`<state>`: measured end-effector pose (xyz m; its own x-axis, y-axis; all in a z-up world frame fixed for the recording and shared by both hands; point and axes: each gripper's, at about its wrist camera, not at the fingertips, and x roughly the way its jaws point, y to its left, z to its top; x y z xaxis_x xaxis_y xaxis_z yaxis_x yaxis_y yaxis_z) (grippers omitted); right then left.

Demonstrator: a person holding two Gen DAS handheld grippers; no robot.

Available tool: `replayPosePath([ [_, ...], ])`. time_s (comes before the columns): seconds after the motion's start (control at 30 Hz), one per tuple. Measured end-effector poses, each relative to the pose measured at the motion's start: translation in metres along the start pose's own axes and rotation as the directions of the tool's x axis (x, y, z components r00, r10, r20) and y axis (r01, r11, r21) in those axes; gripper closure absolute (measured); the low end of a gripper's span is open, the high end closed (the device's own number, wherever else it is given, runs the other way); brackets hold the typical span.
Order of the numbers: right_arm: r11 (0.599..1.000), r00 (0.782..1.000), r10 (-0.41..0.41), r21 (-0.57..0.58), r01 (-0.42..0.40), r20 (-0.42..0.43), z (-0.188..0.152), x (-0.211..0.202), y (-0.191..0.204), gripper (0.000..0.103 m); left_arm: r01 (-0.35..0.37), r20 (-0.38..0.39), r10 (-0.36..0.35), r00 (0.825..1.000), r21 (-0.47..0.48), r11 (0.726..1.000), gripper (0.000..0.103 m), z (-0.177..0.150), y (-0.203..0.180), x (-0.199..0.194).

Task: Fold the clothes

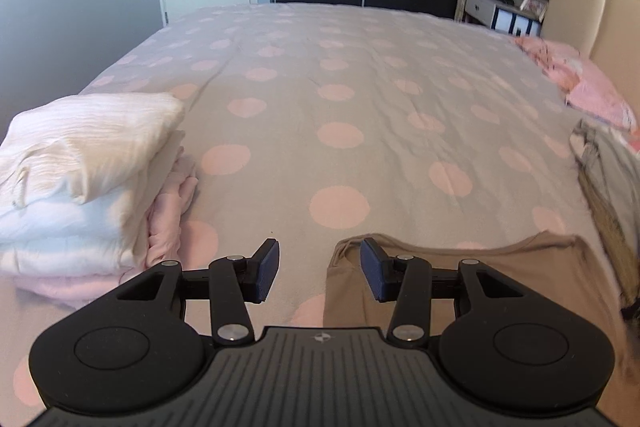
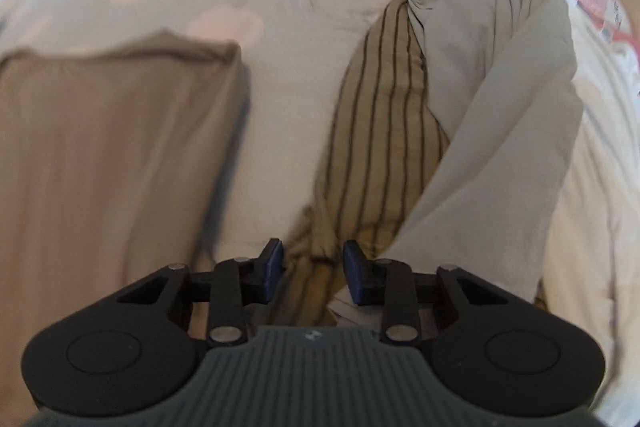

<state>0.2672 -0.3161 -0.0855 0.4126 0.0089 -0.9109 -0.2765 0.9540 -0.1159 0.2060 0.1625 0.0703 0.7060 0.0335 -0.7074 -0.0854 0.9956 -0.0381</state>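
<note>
Left wrist view: the left gripper (image 1: pixel 319 269) hangs with jaws apart and empty over the folded tan shirt (image 1: pixel 460 291) on the bed (image 1: pixel 340 75). Judged step: fetching the next garment. The right gripper (image 2: pixel 313 269), jaws apart, straddles the striped garment (image 2: pixel 380 131); next it must clamp.

one bed cover (image 1: pixel 320 87) with pink dots. one stack of folded clothes (image 1: pixel 80 179) (about three pieces, white and pale pink). one tan garment (image 2: pixel 112 147) laid flat. one striped garment (image 2: pixel 380 147), one grey one (image 2: pixel 500 107), bunched together. one pink pillow (image 1: pixel 580 83).
</note>
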Motion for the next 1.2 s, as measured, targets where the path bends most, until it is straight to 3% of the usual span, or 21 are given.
replayPosePath([
  [0.13, 0.997, 0.997, -0.080, -0.024, 0.080, -0.023, -0.011, 0.002, -0.016, 0.067, 0.035, 0.011, -0.034, 0.999, -0.099, 0.994, 0.059, -0.006, 0.007, -0.022],
  [0.27, 0.994, 0.994, -0.107, -0.012, 0.107, -0.022, -0.019, 0.003, -0.039, 0.068, 0.029, -0.003, -0.030, 1.000, -0.152, 0.988, 0.059, -0.014, 0.015, -0.034],
  [0.47, 0.983, 0.982, -0.183, -0.015, 0.183, -0.038, -0.020, 0.000, -0.068, 0.096, 0.020, -0.013, -0.023, 1.000, -0.216, 0.976, 0.059, -0.024, 0.023, -0.045],
  [0.7, 0.978, 0.978, -0.203, 0.043, 0.206, -0.051, -0.016, -0.010, -0.112, 0.099, 0.000, -0.015, -0.004, 1.000, -0.228, 0.974, 0.059, -0.026, 0.030, -0.050],
  [0.93, 0.956, 0.956, -0.288, 0.045, 0.291, -0.061, -0.018, -0.020, -0.147, 0.100, 0.004, -0.008, -0.006, 1.000, -0.233, 0.972, 0.059, -0.027, 0.034, -0.054],
  [1.2, 0.940, 0.947, -0.313, 0.123, 0.319, -0.068, -0.045, -0.048, -0.192, 0.100, 0.010, 0.005, -0.009, 1.000, -0.242, 0.970, 0.059, -0.027, 0.041, -0.060],
])
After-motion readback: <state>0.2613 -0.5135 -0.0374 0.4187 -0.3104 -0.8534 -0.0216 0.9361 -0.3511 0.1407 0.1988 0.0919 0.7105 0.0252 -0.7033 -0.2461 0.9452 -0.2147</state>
